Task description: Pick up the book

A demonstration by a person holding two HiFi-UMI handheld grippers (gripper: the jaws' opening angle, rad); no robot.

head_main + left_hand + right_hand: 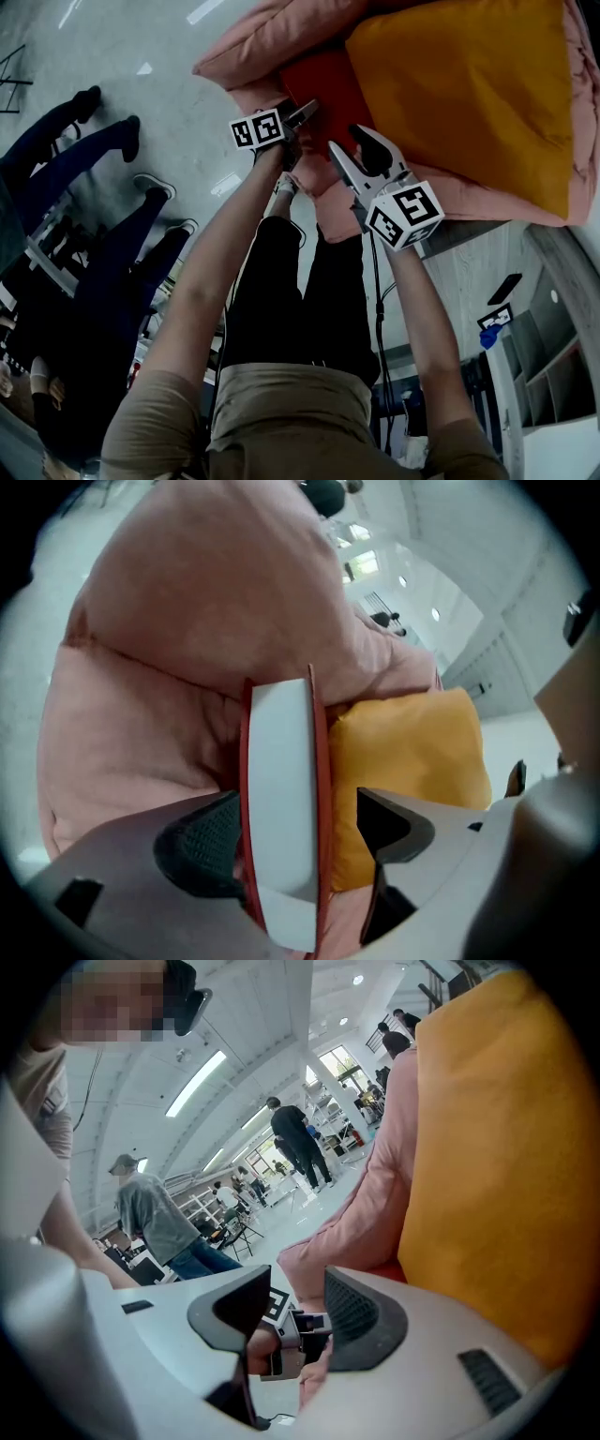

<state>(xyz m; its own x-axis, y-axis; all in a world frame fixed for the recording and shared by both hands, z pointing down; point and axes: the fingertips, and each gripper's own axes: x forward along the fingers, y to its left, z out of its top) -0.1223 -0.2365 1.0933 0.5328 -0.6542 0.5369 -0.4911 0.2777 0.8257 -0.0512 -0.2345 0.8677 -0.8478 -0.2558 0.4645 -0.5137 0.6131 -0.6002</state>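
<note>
- Left gripper [292,808]: jaws apart, straddling the book [279,733]. The left pad looks to be against one red cover; the other jaw stands just off the opposite cover, with a gap showing. Not clamped yet.
- Right gripper [298,1288]: jaws apart, nothing between them. It hangs beside the orange pillow [506,1166], clear of the book.
- Book location: on edge, wedged between the pink cushion [187,621] and the orange pillow, page edge facing the left gripper.
- Risk 1: closing with only one pad seated could push the book sideways into the soft pillow rather than pinching it. Cause: uneven contact and no firm backing.
- Risk 2: the covers look smooth, so a grip near the open edge may slide off on the lift. Cause: shallow bite, plus drag from the cushion and pillow pressing on both faces.
- Risk 3: pinching the fore-edge may let the book fan open or sag once free.
- Risk 4: the pillow could get dragged up along with it.
- Book appearance: thin red covers, pale white block of pages between, slim, slightly bowed along its edge. No title visible.
</note>
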